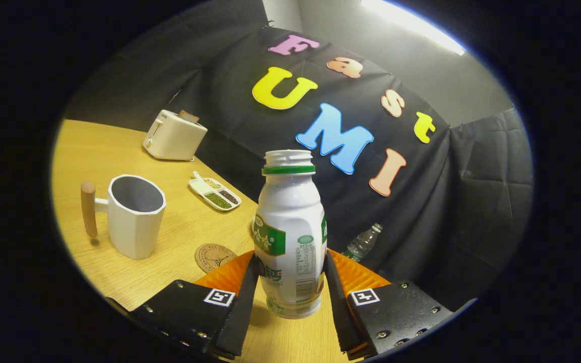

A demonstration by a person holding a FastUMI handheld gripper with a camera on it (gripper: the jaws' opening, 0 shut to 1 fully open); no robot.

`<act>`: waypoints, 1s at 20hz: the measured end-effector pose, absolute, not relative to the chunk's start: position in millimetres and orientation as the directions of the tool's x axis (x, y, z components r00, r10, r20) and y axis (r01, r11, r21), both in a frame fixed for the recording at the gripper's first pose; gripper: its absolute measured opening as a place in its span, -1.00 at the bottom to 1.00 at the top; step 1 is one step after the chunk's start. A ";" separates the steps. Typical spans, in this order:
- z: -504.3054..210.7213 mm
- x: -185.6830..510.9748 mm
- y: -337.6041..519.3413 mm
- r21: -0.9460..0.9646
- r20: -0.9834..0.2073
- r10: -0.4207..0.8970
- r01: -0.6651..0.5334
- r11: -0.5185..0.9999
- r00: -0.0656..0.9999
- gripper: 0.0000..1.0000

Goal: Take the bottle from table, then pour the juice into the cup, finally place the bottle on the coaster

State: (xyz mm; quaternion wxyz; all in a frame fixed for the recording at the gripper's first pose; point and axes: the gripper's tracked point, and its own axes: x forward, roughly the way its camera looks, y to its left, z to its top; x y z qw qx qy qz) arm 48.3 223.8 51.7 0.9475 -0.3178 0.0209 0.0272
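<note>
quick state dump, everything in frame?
bottle: upright, uncapped, between the gripper fingers
gripper: shut on the bottle
cup: upright, looks empty
coaster: flat on the table, bare
toaster: slice sticking up
divided dish: holds beans
plastic bottle: beyond the table edge, capped

a white plastic bottle with a green neck ring, a green-and-white label and no cap stands upright between the two fingers, whose pads lie against its lower sides, its base looking slightly off the tabletop. the white faceted cup, open and empty-looking with a wooden handle pointing away from the bottle, stands upright well to the side. the round brown coaster lies flat between cup and bottle, just beside a finger.
</note>
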 end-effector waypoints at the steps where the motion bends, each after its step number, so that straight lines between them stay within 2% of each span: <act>1: 51.6 49.3 228.0 -0.620 -0.058 0.039 -0.067 0.781 0.998 0.37; 9: 54.0 57.8 242.0 -0.800 -0.036 -0.005 -0.026 0.600 0.999 0.37; 20: 73.5 51.6 264.3 -0.958 0.085 0.003 0.081 0.275 0.996 0.36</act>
